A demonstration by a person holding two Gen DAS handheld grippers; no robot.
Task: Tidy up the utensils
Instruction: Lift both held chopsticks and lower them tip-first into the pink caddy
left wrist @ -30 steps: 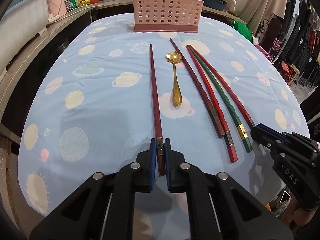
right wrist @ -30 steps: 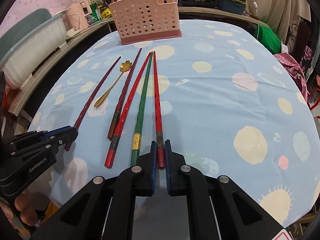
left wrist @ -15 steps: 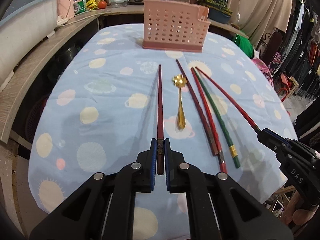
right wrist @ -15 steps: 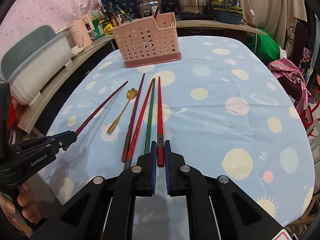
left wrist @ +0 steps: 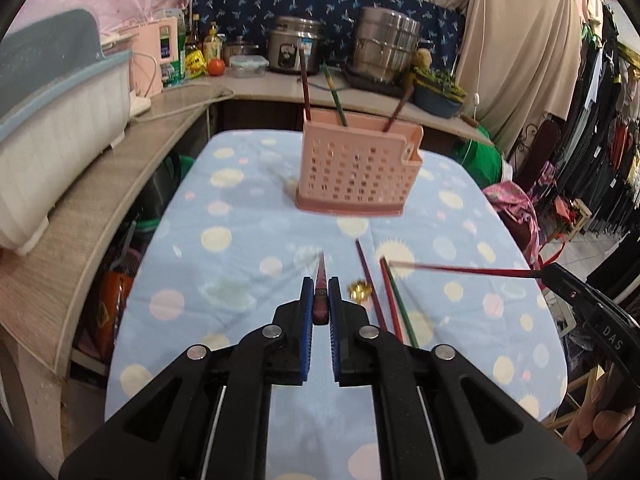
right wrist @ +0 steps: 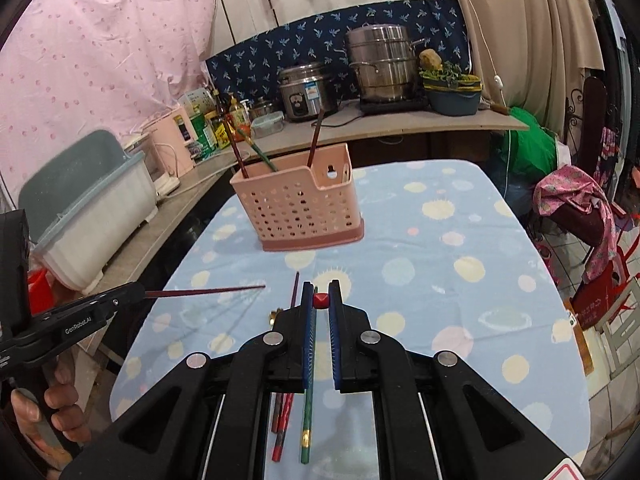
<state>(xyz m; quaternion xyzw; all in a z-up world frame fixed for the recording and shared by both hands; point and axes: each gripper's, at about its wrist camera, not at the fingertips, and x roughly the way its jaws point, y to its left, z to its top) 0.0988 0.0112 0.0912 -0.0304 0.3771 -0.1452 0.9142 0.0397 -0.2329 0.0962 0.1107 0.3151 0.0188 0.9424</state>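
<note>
While the left claw [left wrist: 321, 300] is clamped on a dark red chopstick [left wrist: 321, 280] that points forward off the cloth, the right claw [right wrist: 319, 300] pinches a brighter red chopstick [right wrist: 320, 301] seen end-on between its pads. Both are held above the blue spotted worktop [left wrist: 240, 248]. Below them lie a maroon chopstick [left wrist: 366, 272], a red one [left wrist: 390, 296], a green one [left wrist: 402, 312] and a gold spoon [left wrist: 359, 290]. Farther back stands the pink perforated basket [left wrist: 356, 168], with three chopsticks upright in it.
</note>
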